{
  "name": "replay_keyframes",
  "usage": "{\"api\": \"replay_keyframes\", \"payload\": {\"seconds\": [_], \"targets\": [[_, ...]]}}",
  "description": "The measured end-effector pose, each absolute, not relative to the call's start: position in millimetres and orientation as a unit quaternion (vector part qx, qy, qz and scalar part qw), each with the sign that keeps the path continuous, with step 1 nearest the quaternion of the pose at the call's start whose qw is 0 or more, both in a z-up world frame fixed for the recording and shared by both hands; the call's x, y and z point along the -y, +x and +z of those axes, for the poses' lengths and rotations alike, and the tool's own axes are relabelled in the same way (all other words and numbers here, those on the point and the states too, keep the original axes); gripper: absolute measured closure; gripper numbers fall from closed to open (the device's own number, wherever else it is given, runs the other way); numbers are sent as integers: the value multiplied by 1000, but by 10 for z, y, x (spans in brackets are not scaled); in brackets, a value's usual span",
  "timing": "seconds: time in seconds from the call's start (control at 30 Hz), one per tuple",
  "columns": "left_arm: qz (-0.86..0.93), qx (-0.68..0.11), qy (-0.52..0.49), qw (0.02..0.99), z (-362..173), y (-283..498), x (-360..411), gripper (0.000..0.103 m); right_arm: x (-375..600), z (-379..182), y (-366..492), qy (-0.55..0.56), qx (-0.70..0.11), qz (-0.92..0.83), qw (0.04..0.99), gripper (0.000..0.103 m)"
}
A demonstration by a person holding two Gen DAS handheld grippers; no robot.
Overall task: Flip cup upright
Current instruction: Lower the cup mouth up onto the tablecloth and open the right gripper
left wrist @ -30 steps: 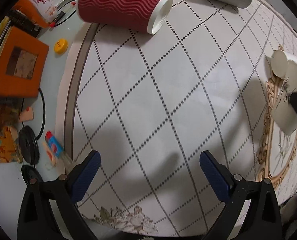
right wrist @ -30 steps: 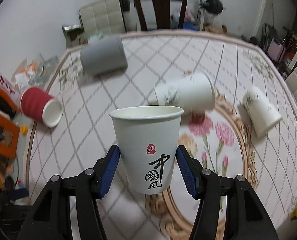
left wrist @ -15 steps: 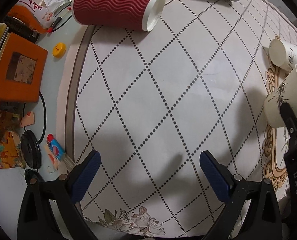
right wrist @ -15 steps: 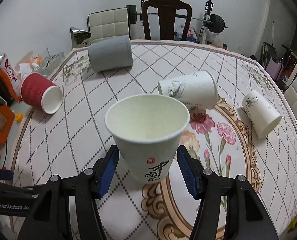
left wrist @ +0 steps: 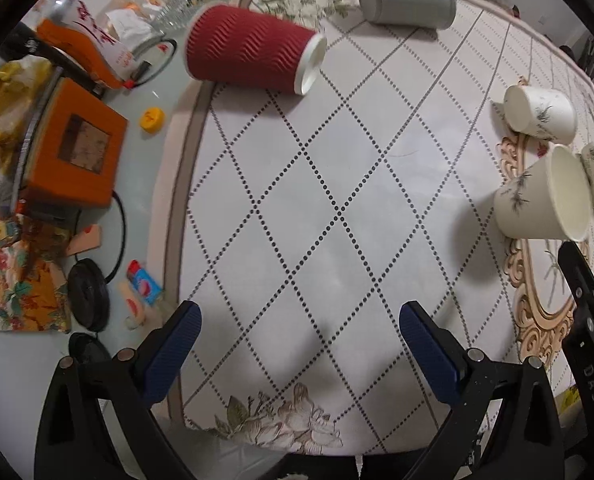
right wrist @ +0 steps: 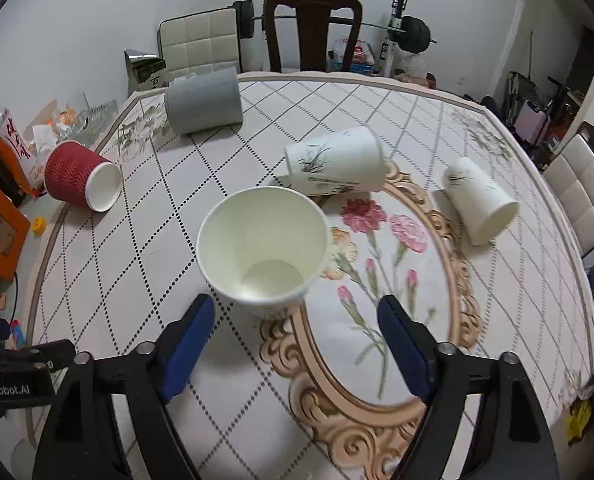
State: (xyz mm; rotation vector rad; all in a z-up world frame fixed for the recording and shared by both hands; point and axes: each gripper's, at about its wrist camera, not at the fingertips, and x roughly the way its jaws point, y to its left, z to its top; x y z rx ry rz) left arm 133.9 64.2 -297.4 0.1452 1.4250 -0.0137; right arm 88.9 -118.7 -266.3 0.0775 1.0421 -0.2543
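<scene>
A white paper cup point(right wrist: 262, 248) stands upright on the table, mouth up, just ahead of my right gripper point(right wrist: 297, 340), which is open with both jaws clear of it. The same cup shows at the right of the left wrist view point(left wrist: 545, 200), with the right gripper's finger point(left wrist: 585, 312) just below it. My left gripper point(left wrist: 297, 340) is open and empty over the bare checked cloth. A red ribbed cup point(left wrist: 253, 48) lies on its side ahead of it, also seen in the right wrist view point(right wrist: 81, 178).
A grey cup point(right wrist: 203, 100) lies on its side at the far edge. Two white cups point(right wrist: 335, 160) point(right wrist: 479, 200) lie on their sides by the floral oval. An orange box point(left wrist: 71, 148), bottle cap point(left wrist: 152, 119) and clutter sit off the cloth at left.
My right gripper has opened and drawn back from the white cup, which now stands upright on the table. The left gripper has shifted a little; it stays open.
</scene>
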Motion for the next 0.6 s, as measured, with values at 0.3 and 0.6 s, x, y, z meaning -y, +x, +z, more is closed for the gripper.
{"api": "replay_keyframes", "payload": {"seconds": [0.3,0.6], "targets": [[-10,-596,64,801,-2185,825,-520,2,1335,-1894,402,8,-493,-151,857,0],[-28,-522,50,851,-1242,262,-427,2,1398,-808,-205,1,-476,-138,869,0]]}}
